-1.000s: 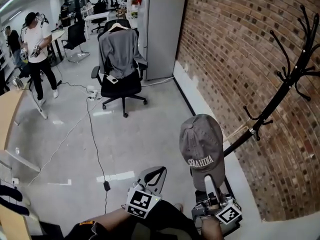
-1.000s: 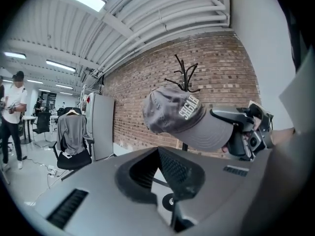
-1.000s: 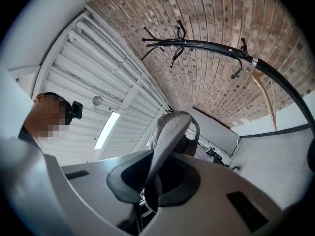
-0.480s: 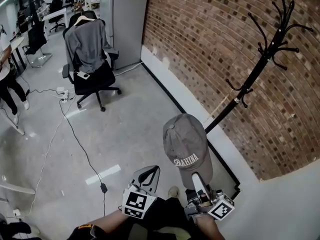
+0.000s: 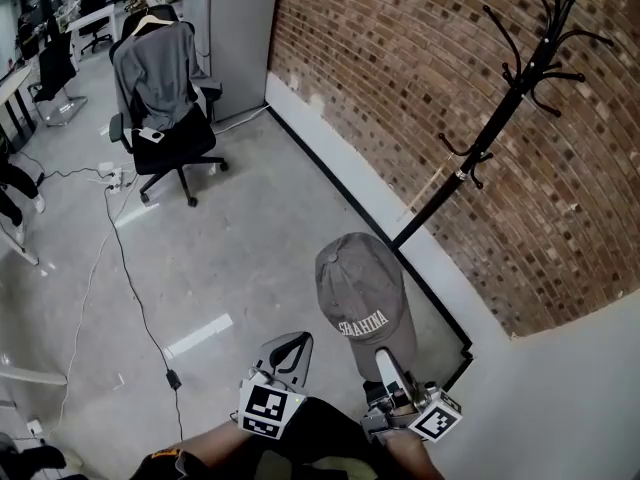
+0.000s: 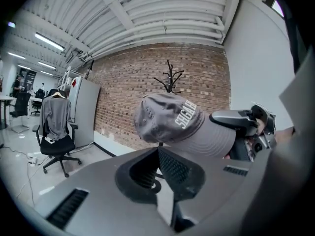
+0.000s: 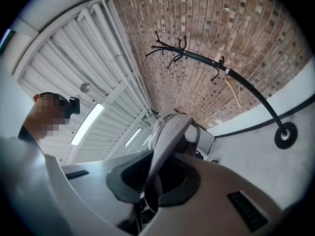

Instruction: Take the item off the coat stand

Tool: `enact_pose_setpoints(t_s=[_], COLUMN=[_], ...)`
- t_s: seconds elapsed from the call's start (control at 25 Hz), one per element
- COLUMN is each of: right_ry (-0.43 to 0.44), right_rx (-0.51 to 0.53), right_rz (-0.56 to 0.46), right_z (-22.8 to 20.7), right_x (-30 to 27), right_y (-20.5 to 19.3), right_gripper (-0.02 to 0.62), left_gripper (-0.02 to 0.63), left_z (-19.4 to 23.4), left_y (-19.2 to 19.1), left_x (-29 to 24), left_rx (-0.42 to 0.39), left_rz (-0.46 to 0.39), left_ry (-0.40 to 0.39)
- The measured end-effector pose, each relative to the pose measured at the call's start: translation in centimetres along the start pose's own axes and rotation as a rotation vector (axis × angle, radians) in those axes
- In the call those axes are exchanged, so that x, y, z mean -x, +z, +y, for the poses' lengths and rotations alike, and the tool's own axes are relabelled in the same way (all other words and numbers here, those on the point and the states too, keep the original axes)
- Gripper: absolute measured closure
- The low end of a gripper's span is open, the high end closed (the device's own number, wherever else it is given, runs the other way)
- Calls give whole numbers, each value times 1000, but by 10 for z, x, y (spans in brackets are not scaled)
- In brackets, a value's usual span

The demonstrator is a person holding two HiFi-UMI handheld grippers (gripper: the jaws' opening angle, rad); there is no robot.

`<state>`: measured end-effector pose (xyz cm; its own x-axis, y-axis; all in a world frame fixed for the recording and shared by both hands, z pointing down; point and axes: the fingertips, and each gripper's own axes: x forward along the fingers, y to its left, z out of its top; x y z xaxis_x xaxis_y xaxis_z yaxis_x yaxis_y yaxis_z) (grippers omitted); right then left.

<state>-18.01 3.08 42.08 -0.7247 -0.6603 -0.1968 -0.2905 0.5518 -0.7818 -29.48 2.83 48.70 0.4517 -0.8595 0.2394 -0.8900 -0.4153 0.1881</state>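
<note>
Grips grey baseball cap [image 5: 360, 288] by its brim in right gripper [image 5: 385, 364] jaws, well apart from black coat stand [image 5: 481, 136]; holds left gripper [image 5: 296, 340] jaws together, empty, just beside.

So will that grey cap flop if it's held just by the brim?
Probably not much: the cap juts out flat-brimmed from the right gripper jaws. Its crown looks like soft cloth, so may sag. Likely light.
</note>
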Motion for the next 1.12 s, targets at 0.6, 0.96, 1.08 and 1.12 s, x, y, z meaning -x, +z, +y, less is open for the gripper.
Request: enact_pose_setpoints(t_s=[0.6,0.96,1.08,1.12], right_ry=[-61,-84,-79,-77], right_rx=[-74,-31,-30,-31], right_rz=[-162,-192,-199,-201], right_z=[-15,-24,-25,-26], right_x=[174,258,268,271], right_y=[29,50,56,57], right_gripper=[563,565,565,563], left_gripper=[572,572,572,572], left_z=[-173,-249,-259,-261], left_y=[-41,-62,-63,-64], left_x=[-15,-19,-20,-20], left_rx=[-133,-180,-187,-187], left_rz=[111,128,127,127], left_ry=[-165,-198,-190,-187])
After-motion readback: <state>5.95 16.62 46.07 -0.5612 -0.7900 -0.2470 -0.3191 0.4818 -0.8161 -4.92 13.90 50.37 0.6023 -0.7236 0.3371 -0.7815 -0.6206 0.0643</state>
